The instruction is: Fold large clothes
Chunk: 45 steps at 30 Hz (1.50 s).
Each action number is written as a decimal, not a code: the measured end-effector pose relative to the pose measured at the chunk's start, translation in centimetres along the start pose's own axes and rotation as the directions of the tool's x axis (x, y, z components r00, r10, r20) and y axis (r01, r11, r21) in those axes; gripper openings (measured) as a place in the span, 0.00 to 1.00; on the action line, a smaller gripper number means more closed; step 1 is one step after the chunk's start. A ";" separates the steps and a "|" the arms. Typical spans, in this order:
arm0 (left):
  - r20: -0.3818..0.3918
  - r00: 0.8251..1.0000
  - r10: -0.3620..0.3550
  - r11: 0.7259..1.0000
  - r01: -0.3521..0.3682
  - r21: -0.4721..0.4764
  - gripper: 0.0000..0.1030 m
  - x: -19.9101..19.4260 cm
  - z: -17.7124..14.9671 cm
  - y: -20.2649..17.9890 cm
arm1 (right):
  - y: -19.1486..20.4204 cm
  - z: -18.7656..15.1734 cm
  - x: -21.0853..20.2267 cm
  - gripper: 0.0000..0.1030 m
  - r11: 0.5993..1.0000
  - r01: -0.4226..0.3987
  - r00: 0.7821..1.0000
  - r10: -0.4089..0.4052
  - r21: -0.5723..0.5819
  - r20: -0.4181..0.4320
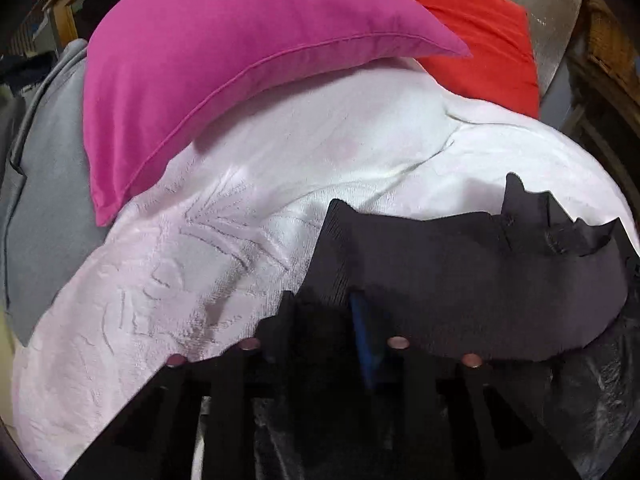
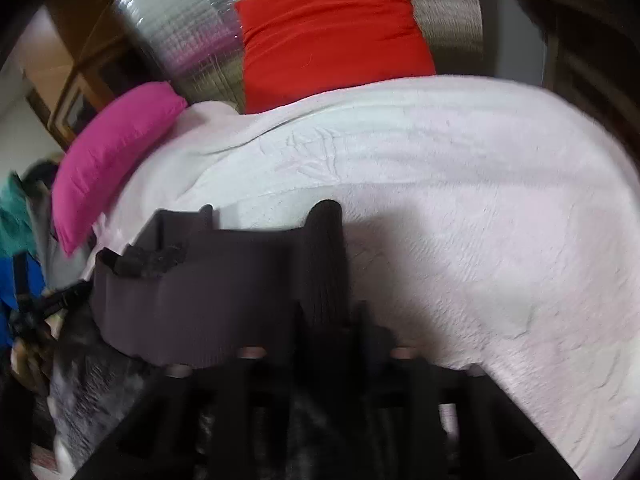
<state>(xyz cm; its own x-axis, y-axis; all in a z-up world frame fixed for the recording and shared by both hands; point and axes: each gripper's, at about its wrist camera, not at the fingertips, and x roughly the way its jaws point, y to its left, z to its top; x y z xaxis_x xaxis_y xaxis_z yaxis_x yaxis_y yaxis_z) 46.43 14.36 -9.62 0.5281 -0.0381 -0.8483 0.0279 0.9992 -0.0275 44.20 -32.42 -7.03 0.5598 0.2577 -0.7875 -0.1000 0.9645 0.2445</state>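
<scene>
A dark grey garment (image 1: pixel 460 280) is stretched out over a white textured blanket (image 1: pixel 240 208) on the bed. One edge is pinched tight in the left gripper (image 1: pixel 324 312), fingers nearly closed on the cloth. The ribbed end is clamped the same way in the right gripper (image 2: pixel 328 316). A pink pillow (image 1: pixel 224 60) and red pillow (image 2: pixel 332 32) are propped behind.
</scene>
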 end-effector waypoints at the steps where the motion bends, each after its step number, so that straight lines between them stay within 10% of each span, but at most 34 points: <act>1: 0.023 1.000 0.005 1.000 -0.005 -0.004 0.22 -0.5 0.1 0.2 | 0.5 0.2 -1.0 0.19 1.000 0.017 0.999 -0.016 -0.019 0.037; 4: 0.093 0.995 0.031 0.999 -0.029 -0.022 0.21 -1.4 0.5 1.1 | 0.1 1.0 -3.4 0.18 0.999 0.046 0.989 -0.044 -0.012 0.141; 8: -0.022 0.996 0.085 0.995 -0.086 -0.057 0.21 3.3 0.2 1.7 | -3.5 -0.4 2.6 0.17 0.988 0.121 0.993 -0.120 0.101 -0.012; 19: 0.020 0.984 0.180 0.984 -0.180 0.007 0.26 3.7 0.5 0.1 | -4.5 -1.1 3.0 0.20 0.979 0.112 0.993 -0.116 0.168 0.014; 21: 0.018 0.987 0.162 0.987 -0.162 0.003 0.32 3.2 1.1 0.2 | -4.3 -1.1 2.9 0.29 0.973 0.125 0.992 -0.128 0.195 0.004; 23: 0.016 0.990 0.144 0.989 -0.143 -0.021 0.43 1.4 1.4 0.3 | -3.7 -0.9 1.7 0.69 0.966 0.145 0.989 -0.147 0.216 -0.004; 26: 0.096 0.983 0.159 0.986 -0.154 -0.058 0.53 -2.6 1.1 0.2 | -2.2 -1.2 -1.2 0.78 0.974 0.149 0.985 -0.161 0.172 0.060; 29: 0.160 0.976 0.145 0.989 -0.139 -0.046 0.66 -5.9 0.0 -1.0 | -1.1 -1.8 -2.4 0.80 0.980 0.127 0.989 -0.136 0.150 0.052; 45: 0.159 0.987 -0.006 1.000 0.004 0.013 0.66 -10.0 -5.2 -6.5 | 7.7 -6.3 -8.1 0.80 0.993 0.122 0.976 -0.120 0.003 0.181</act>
<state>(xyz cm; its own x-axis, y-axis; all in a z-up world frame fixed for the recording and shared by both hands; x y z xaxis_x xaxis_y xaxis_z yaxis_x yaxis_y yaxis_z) 36.53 8.33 -3.72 0.6561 -0.0455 -0.7533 0.0411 0.9989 -0.0246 33.71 -26.70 -2.39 0.7073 0.1251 -0.6958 -0.0290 0.9885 0.1483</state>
